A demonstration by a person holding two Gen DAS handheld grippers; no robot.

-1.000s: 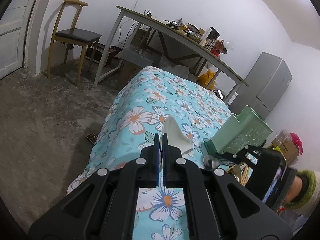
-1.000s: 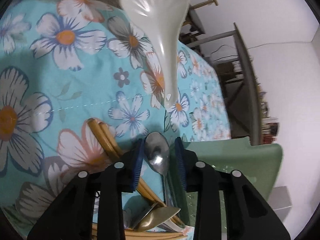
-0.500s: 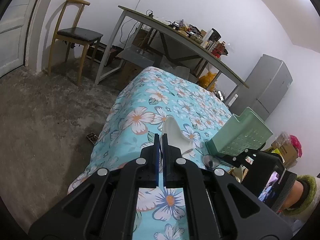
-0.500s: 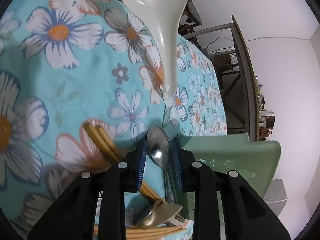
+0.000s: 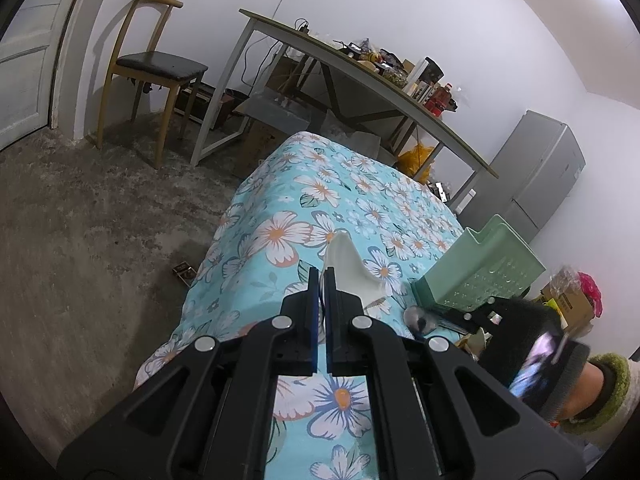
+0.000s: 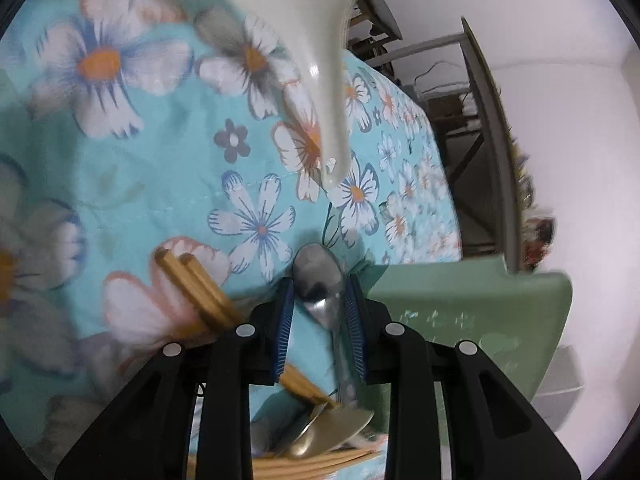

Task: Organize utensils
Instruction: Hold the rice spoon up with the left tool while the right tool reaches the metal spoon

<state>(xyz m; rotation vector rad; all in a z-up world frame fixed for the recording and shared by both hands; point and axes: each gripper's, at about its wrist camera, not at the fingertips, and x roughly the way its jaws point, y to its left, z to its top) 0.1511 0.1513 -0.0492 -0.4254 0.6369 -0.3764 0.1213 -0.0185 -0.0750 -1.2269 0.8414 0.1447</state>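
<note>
A bare room with a concrete floor holds a wooden chair (image 5: pixel 154 64), a cluttered desk (image 5: pixel 360 84) and a grey fridge (image 5: pixel 532 184); nearest is a table (image 5: pixel 288 204) under a turquoise flowered cloth.

In the left wrist view the left gripper (image 5: pixel 319 280) has its jaws fully together on the wide end of a white ceramic spoon (image 5: pixel 346 266), held above the cloth near the table's near edge just as it was a second ago. A pale green caddy (image 5: pixel 480 268) lies on its side toward the right edge, and the right gripper (image 5: pixel 478 312) reaches in beside it with a metal spoon (image 5: pixel 418 316).

In the right wrist view, which is blurred, the right gripper (image 6: pixel 320 316) has its jaws set narrowly around the metal spoon (image 6: pixel 320 288); they closed in a little over the past second and the pads now seem to press its neck. Wooden chopsticks (image 6: pixel 192 280) lie just left of it, more utensils are heaped below, and the green caddy (image 6: pixel 460 308) is just to the right.

That tightening probably means the spoon is gripped and ready to lift toward the caddy.
</note>
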